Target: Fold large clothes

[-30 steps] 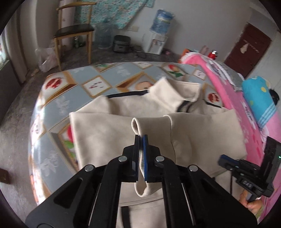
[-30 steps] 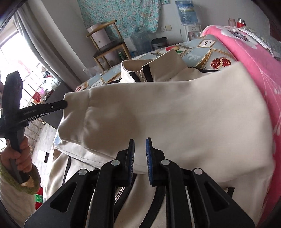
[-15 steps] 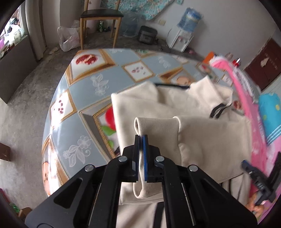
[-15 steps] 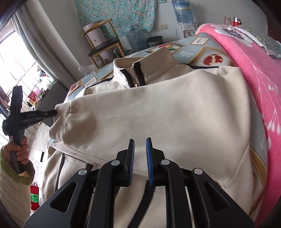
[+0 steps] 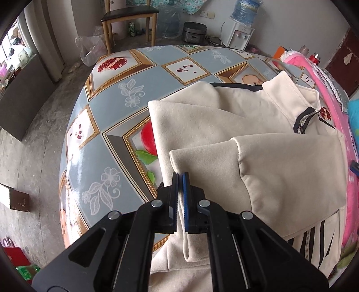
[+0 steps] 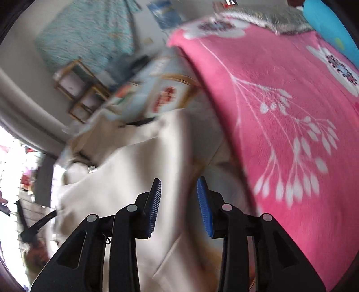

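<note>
One cream jacket point(image 5: 258, 143) lies spread over the desk point(image 5: 107, 112), which wears a patterned cloth of grey-blue squares and fruit pictures. The left tongs point(image 5: 180, 177) are pressed together on the ribbed cuff point(image 5: 202, 157) of one sleeve, and the cuff's edge passes straight between the two pads. Ahead of these tongs and to their right the sleeve lies folded across the jacket's body; further ahead stands the collar point(image 5: 289, 89) with its black trim and a metal zip pull point(image 5: 299, 128). To the left of the left tongs the bare desk cloth shows.

The right tongs point(image 6: 179, 186) stand spread, having just been opening, with nothing between the two blue pads; cream fabric lies beneath and ahead of them. This view is smeared with blur, so fine detail is lost. To the right of the right tongs one pink blanket point(image 6: 291, 112) with white leaf sprays covers the surface, and the jacket's edge runs alongside it. Far to their lower left the left tongs appear as a dark shape at the edge of the cloth.

Beyond the desk, well ahead of the left tongs, stand one wooden chair point(image 5: 128, 20), one water dispenser point(image 5: 239, 36) with a blue bottle on top, and one dark rice cooker point(image 5: 194, 33) on the floor.
</note>
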